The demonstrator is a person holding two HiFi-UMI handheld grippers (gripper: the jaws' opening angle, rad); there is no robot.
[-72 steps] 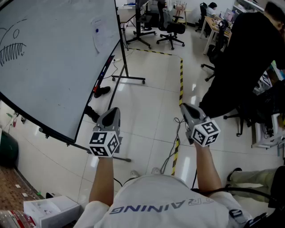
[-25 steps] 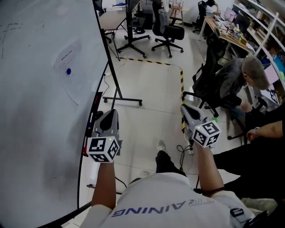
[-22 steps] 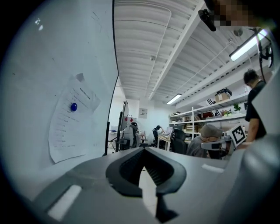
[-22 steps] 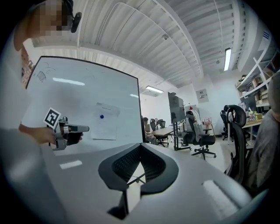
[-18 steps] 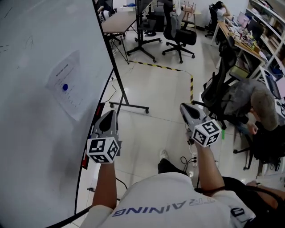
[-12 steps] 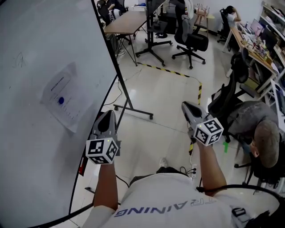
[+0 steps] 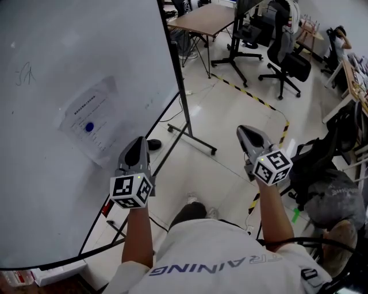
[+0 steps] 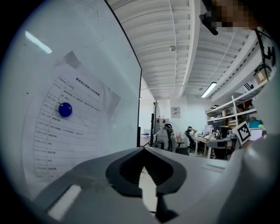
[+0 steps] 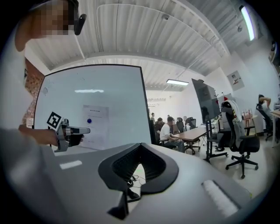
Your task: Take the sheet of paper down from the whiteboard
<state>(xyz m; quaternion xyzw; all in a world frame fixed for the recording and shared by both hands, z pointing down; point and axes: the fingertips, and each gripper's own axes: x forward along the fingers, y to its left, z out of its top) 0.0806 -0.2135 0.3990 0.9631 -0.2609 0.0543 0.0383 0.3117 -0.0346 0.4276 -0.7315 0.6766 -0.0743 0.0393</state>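
A printed sheet of paper [image 7: 92,123] hangs on the whiteboard [image 7: 52,189], pinned by a round blue magnet [image 7: 89,127]. Its upper corner is folded. My left gripper [image 7: 138,141] is shut and empty, just right of the sheet's lower edge and a little off the board. In the left gripper view the sheet [image 8: 65,131] and magnet [image 8: 65,109] fill the left side, beside the closed tips [image 8: 142,148]. My right gripper [image 7: 242,130] is shut with nothing in it, out over the floor. From the right gripper [image 9: 140,145] I see the sheet [image 9: 95,120] far off.
The whiteboard's stand leg [image 7: 192,138] crosses the floor between the grippers. Yellow-black floor tape [image 7: 259,100], a wooden desk [image 7: 204,17] and office chairs [image 7: 287,63] lie beyond. A seated person [image 7: 336,207] is at the right. A dark shoe [image 7: 153,144] lies near the board's foot.
The whole view has swung toward the whiteboard. The sheet now sits lower and closer to my left gripper. Both grippers stay shut.
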